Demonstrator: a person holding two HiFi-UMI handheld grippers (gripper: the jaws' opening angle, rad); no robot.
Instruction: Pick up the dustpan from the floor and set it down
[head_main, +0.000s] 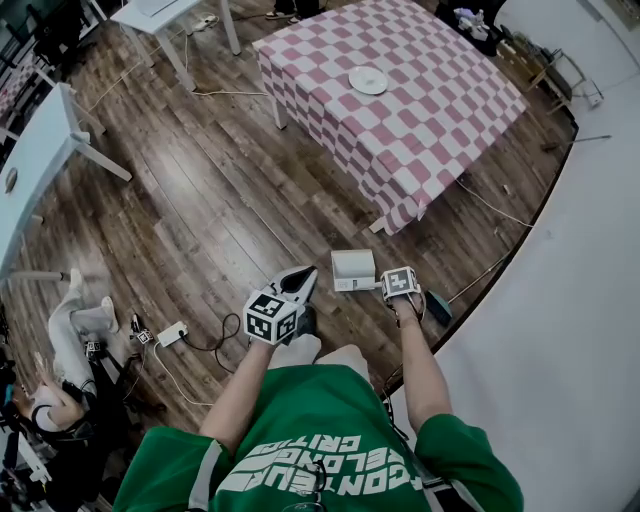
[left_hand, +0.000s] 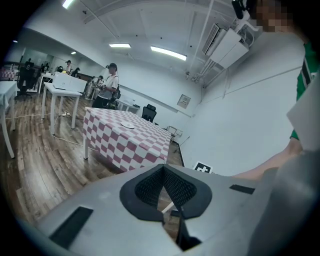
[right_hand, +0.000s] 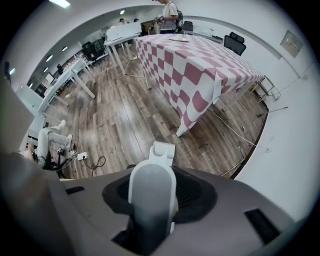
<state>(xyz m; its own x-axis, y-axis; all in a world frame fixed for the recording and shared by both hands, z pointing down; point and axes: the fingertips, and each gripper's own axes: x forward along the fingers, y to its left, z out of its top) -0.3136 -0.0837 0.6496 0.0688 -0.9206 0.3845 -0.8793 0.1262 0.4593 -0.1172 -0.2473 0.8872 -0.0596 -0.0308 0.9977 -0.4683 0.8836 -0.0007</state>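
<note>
**Dustpan in the right tool, release not yet made**

The right tool (right_hand: 159, 192) points straight down with its jaws about half apart round the upright handle of the white dustpan (head_main: 352, 270) and seems to bear on it. The pickup therefore looks done. The pan is low beside that tool, over the wooden floor (head_main: 220, 200), close to the floor's right edge and just off the near corner of the checked desk (head_main: 440, 100). I cannot tell whether its base rests on the boards or hangs clear of them. What appears left is to settle it and let go. The left tool (left_hand: 164, 190) has its jaws together on nothing and takes no part.

The floor is dark plank, strewn with cables and a power strip (head_main: 172, 333). At the right it meets a plain white surface (head_main: 560, 330). The checked desk carries only a small plate (head_main: 367, 80). White desks (head_main: 40, 150) stand at the left, and in the left gripper view another person (left_hand: 111, 85) stands far off behind the checked desk.
</note>
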